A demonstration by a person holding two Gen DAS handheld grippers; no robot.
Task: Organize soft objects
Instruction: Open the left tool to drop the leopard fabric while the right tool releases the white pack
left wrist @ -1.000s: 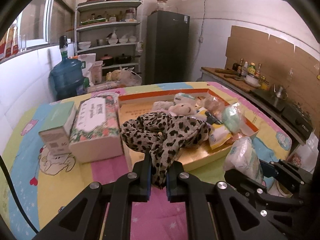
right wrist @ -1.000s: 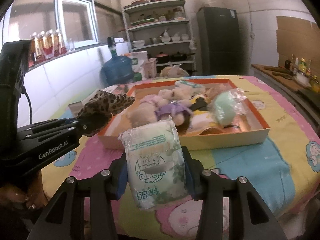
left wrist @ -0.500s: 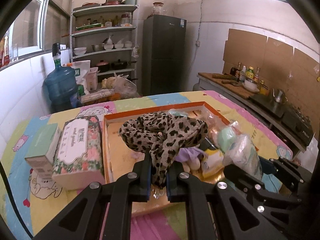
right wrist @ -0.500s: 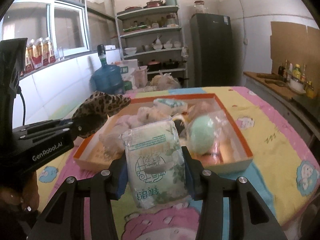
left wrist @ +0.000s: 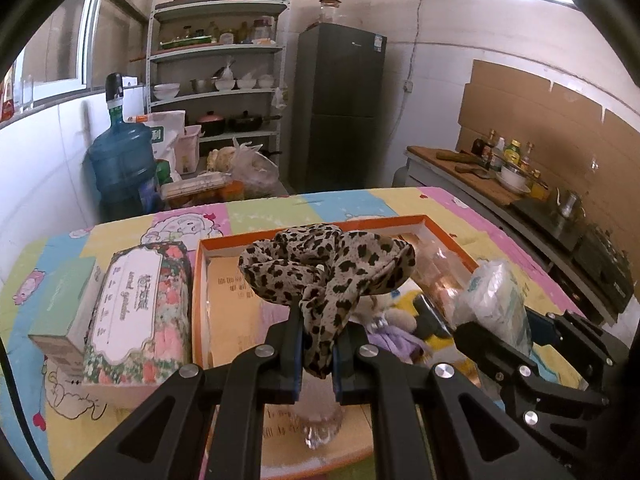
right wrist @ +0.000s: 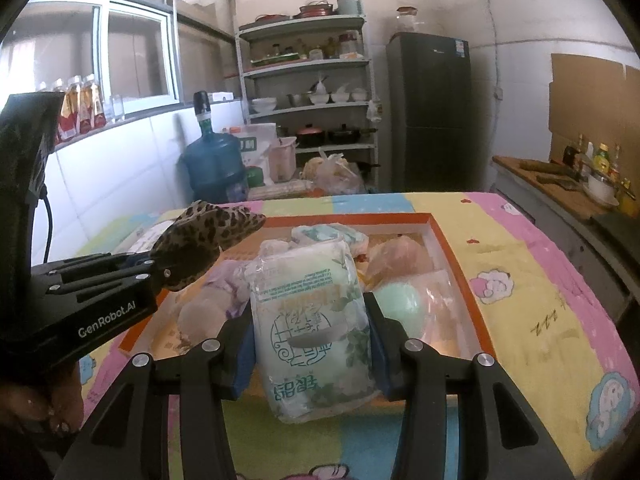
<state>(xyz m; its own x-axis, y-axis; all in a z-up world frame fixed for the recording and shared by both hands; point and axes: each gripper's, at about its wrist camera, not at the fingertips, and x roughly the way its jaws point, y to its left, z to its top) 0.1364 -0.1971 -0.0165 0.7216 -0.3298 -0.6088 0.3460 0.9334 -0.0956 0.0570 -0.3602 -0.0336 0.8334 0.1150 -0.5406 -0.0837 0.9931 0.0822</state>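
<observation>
My left gripper [left wrist: 317, 354] is shut on a leopard-print cloth [left wrist: 326, 276], which hangs bunched above the orange-rimmed box [left wrist: 198, 292]. In the right wrist view that cloth [right wrist: 200, 242] shows at the left, over the box's near left corner. My right gripper [right wrist: 310, 346] is shut on a white and green tissue pack [right wrist: 310, 328], held just in front of the box's near edge [right wrist: 466, 292]. Inside the box lie a plush toy [right wrist: 216, 296], a mint ball in a clear bag [right wrist: 404, 306] and other wrapped soft items.
A floral tissue box [left wrist: 138, 312] and a green carton [left wrist: 60, 312] stand left of the orange box on the colourful tablecloth [right wrist: 520, 280]. Behind the table are a water jug [left wrist: 120, 164], shelves [left wrist: 218, 76] and a fridge [left wrist: 340, 104]. A counter with bottles [left wrist: 500, 156] runs along the right.
Both grippers have moved forward toward the box with their loads; the box has come closer and lower in both views. The cloth now hangs over the box's inside. Both grips are unchanged.
</observation>
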